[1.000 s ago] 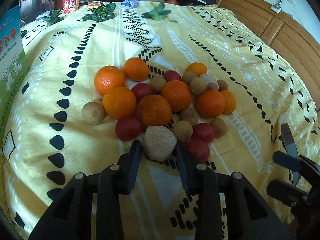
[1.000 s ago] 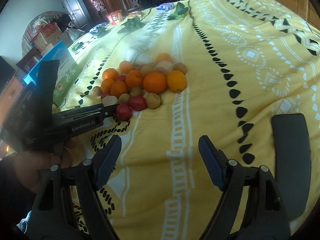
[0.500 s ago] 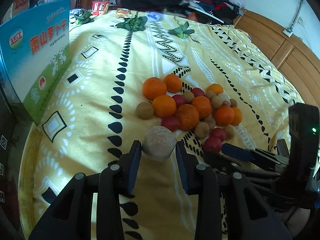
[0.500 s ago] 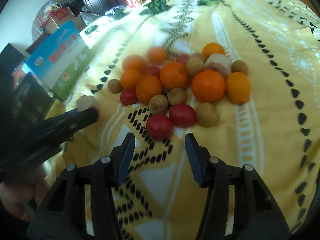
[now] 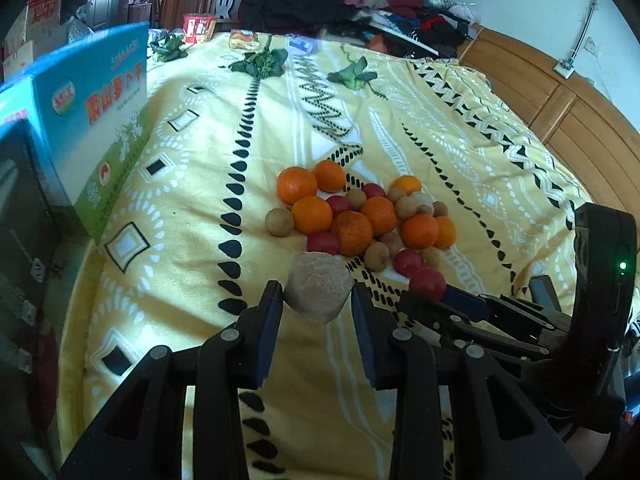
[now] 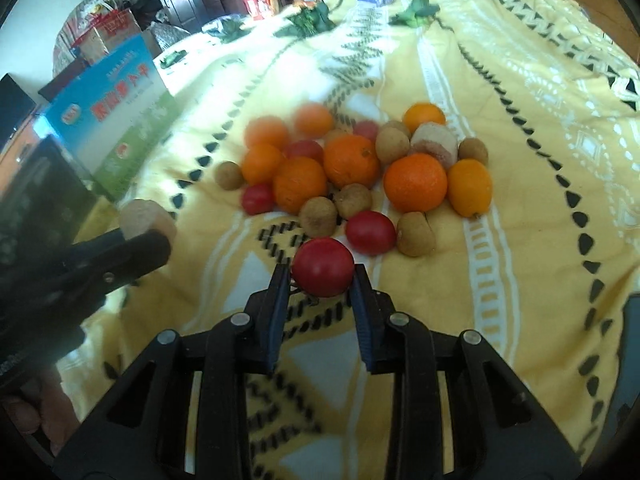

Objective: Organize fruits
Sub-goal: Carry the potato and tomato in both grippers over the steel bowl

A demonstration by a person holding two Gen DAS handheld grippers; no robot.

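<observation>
A pile of fruit lies on the yellow patterned blanket (image 5: 192,208): oranges (image 5: 351,233), small red fruits (image 5: 322,242) and small brown round ones (image 5: 279,221). My left gripper (image 5: 318,298) is shut on a pale beige lumpy fruit (image 5: 320,286) and holds it above the blanket, in front of the pile. In the right wrist view this fruit (image 6: 145,218) shows at the left, in the left gripper (image 6: 152,240). My right gripper (image 6: 322,278) is closing its jaws on the nearest red fruit (image 6: 323,267) at the pile's front edge, and both pads touch it.
A blue and green carton (image 5: 92,120) stands at the blanket's left edge, with a dark box (image 5: 24,220) beside it. Leafy greens (image 5: 262,62) and snack packets lie at the far end. A wooden headboard (image 5: 580,128) runs along the right.
My left gripper has lifted the beige fruit up and back from the pile. My right gripper has moved in to the pile's front, and its jaws have narrowed around a red fruit.
</observation>
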